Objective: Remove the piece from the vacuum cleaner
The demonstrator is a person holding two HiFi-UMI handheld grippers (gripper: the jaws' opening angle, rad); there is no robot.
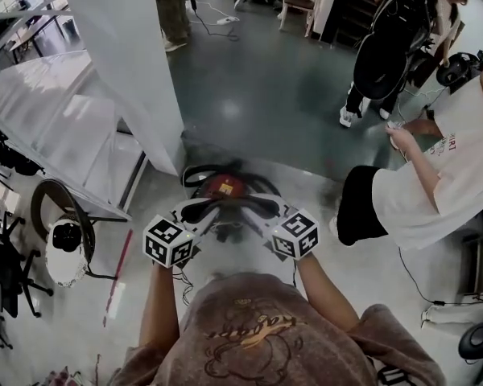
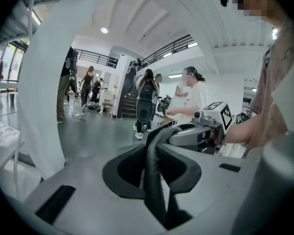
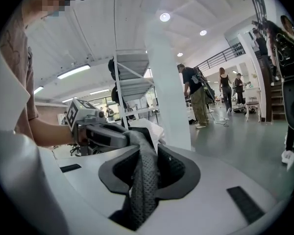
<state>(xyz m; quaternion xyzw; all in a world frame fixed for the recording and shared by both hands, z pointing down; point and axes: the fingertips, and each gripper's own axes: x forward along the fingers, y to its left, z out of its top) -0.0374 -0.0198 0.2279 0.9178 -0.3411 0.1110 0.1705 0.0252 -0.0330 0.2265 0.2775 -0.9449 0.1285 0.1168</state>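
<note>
A red-topped vacuum cleaner (image 1: 224,187) sits on the floor in front of me, with a black hose curled behind it. A dark, mesh-textured band (image 1: 225,208) is stretched above it between my two grippers. My left gripper (image 1: 191,215) is shut on the band's left end (image 2: 156,190), and my right gripper (image 1: 267,211) is shut on its right end (image 3: 141,180). In the left gripper view the band runs up to the right gripper (image 2: 201,133). In the right gripper view it runs across to the left gripper (image 3: 100,135). How the band joins the vacuum is hidden.
A white pillar (image 1: 129,63) stands just behind and left of the vacuum. A person in a white shirt (image 1: 443,183) bends in close at the right. A dark chair and a round white device (image 1: 64,244) are at the left, near a red stick (image 1: 117,273). Other people stand farther back.
</note>
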